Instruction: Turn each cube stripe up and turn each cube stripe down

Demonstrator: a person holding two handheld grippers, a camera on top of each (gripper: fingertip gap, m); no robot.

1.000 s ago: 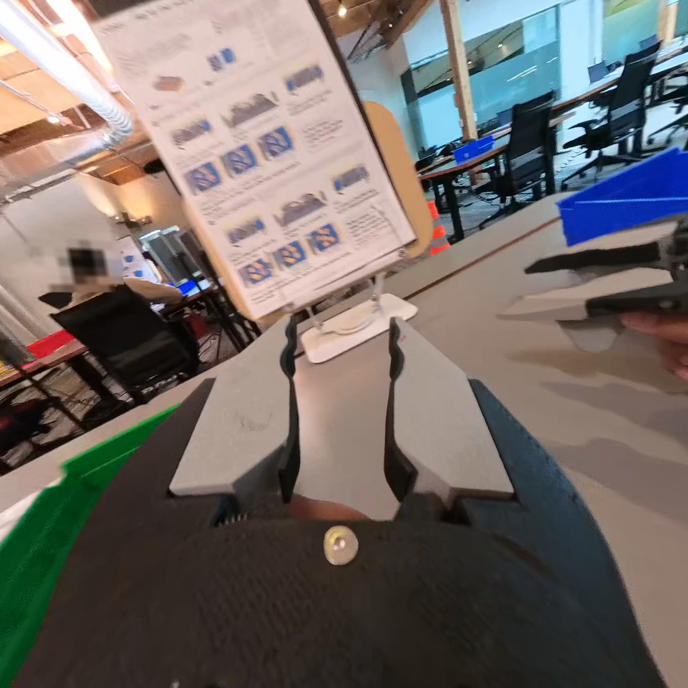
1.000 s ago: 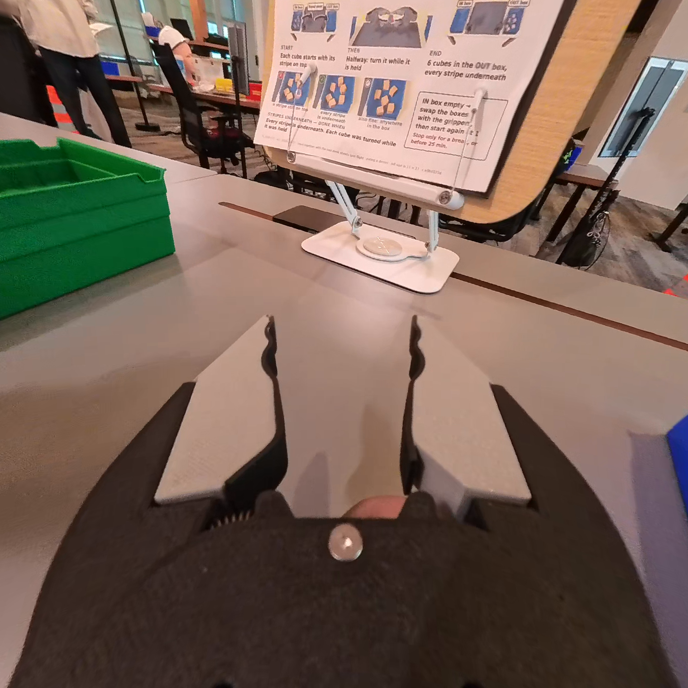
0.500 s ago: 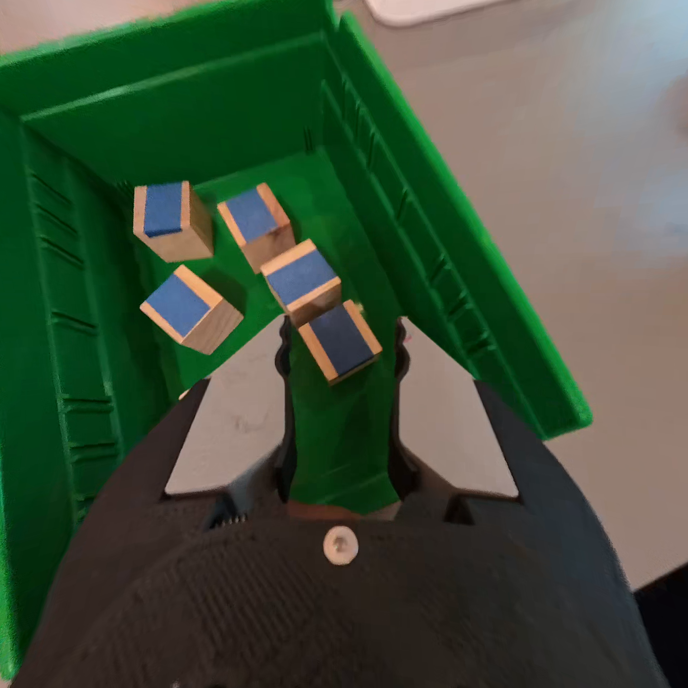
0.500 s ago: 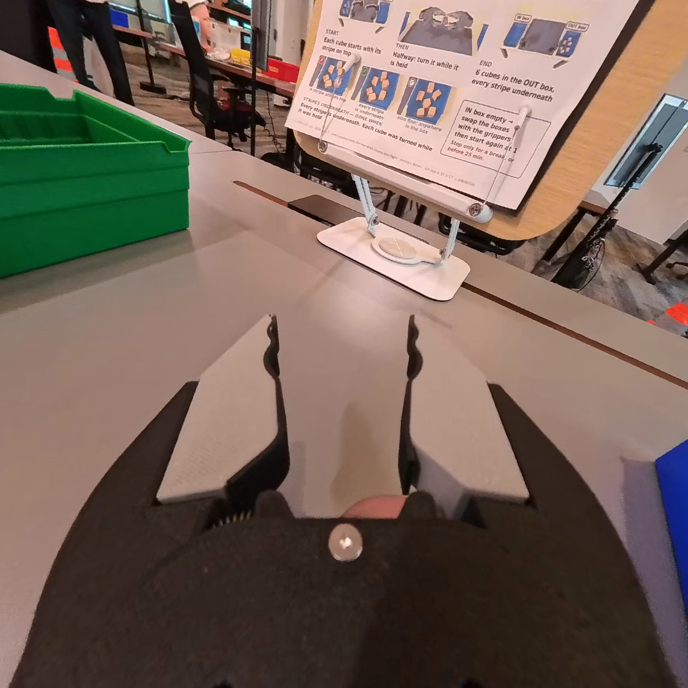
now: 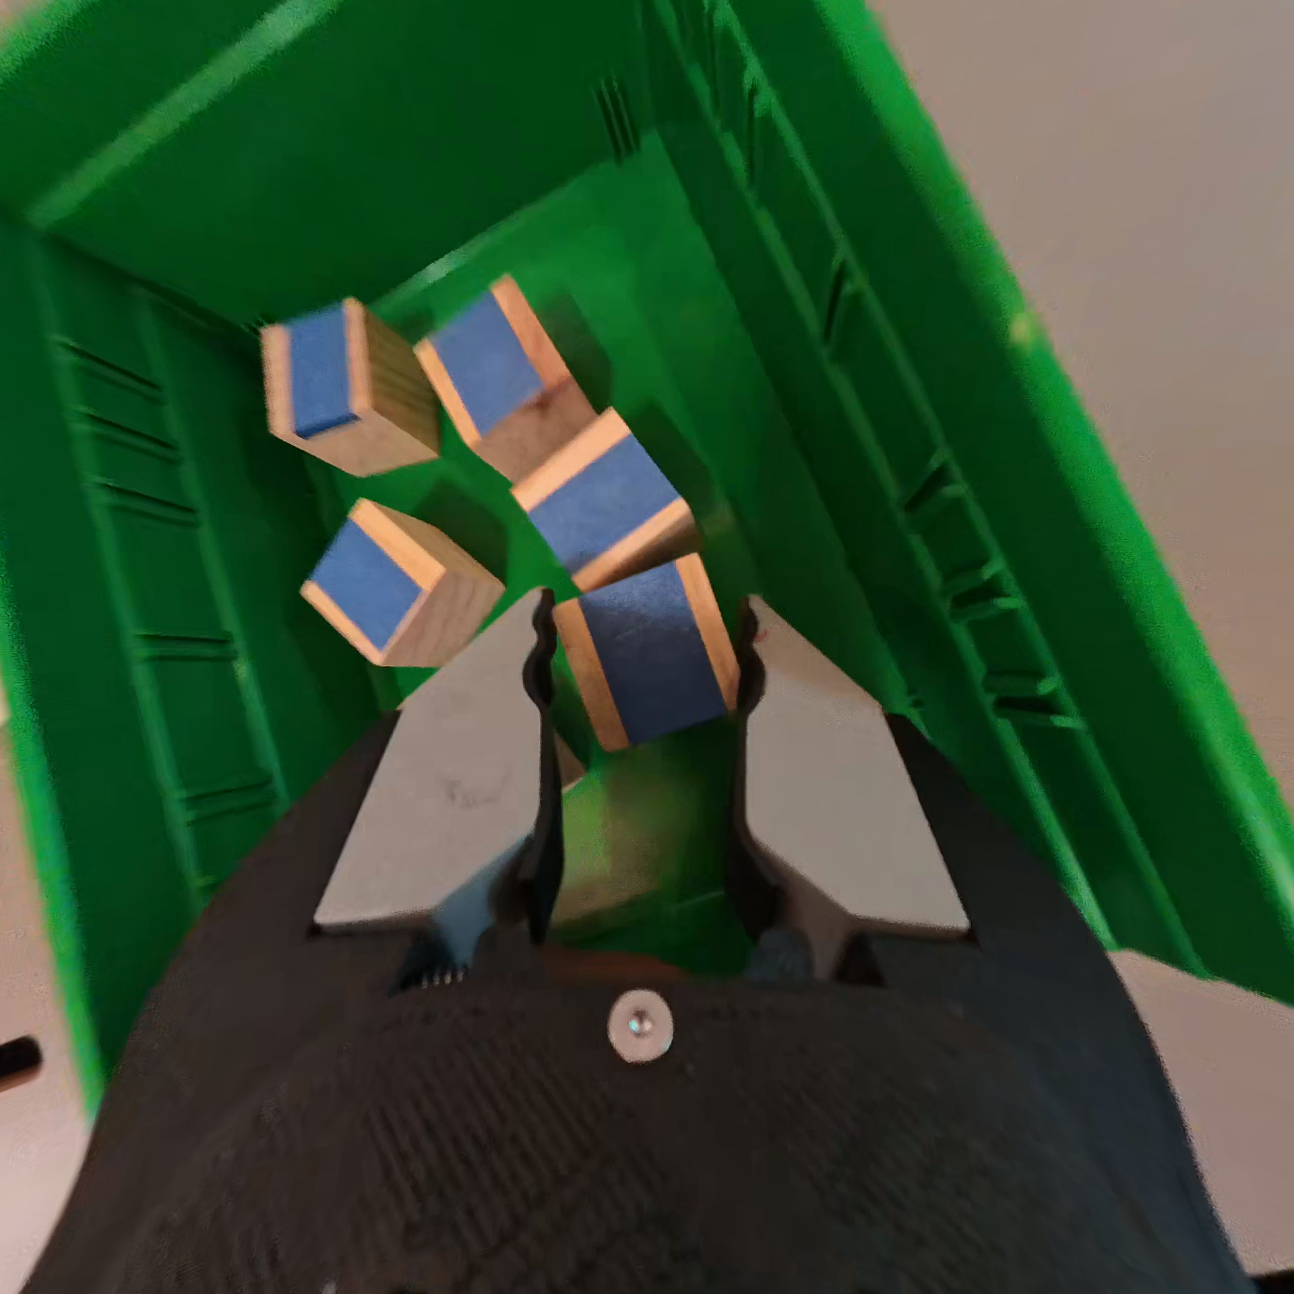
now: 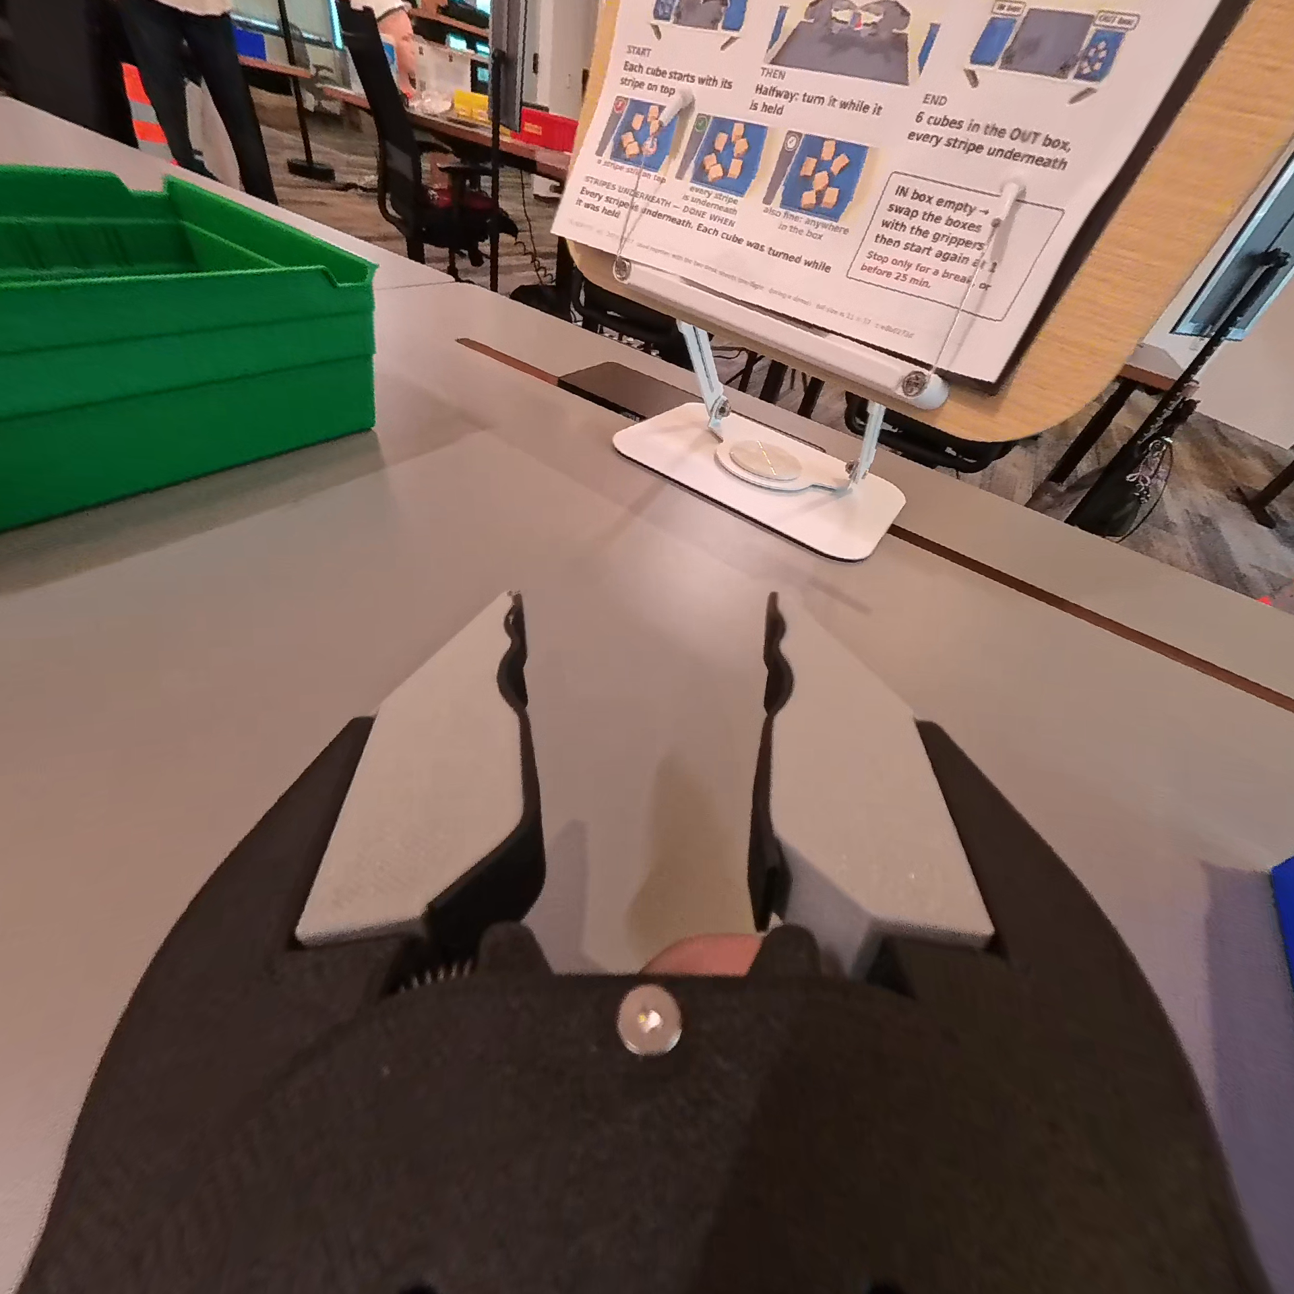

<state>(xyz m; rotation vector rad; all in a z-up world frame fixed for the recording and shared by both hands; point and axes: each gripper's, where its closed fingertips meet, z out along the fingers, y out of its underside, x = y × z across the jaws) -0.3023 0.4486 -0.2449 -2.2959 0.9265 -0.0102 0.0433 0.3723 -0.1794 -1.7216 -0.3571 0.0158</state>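
In the left wrist view, several wooden cubes lie in a green bin point(image 5: 875, 392), each with a blue stripe facing up. My left gripper point(image 5: 645, 615) is open and reaches down into the bin. Its fingertips stand on either side of the nearest cube point(image 5: 651, 665); I cannot tell whether they touch it. Other cubes lie just beyond, such as one at the left point(image 5: 392, 581) and one behind point(image 5: 602, 504). A sliver of wood shows under the left finger. My right gripper point(image 6: 643, 613) is open and empty, low over the grey table point(image 6: 210, 665).
In the right wrist view the green bin point(image 6: 175, 350) stands at the left. A white stand point(image 6: 763, 476) holding a printed instruction sheet is straight ahead. A blue bin edge point(image 6: 1285, 931) shows at the far right. Chairs and people are in the background.
My left gripper swung from facing the sheet stand down into the green bin and closed in until the nearest cube sits between its fingertips. The right gripper barely shifted.
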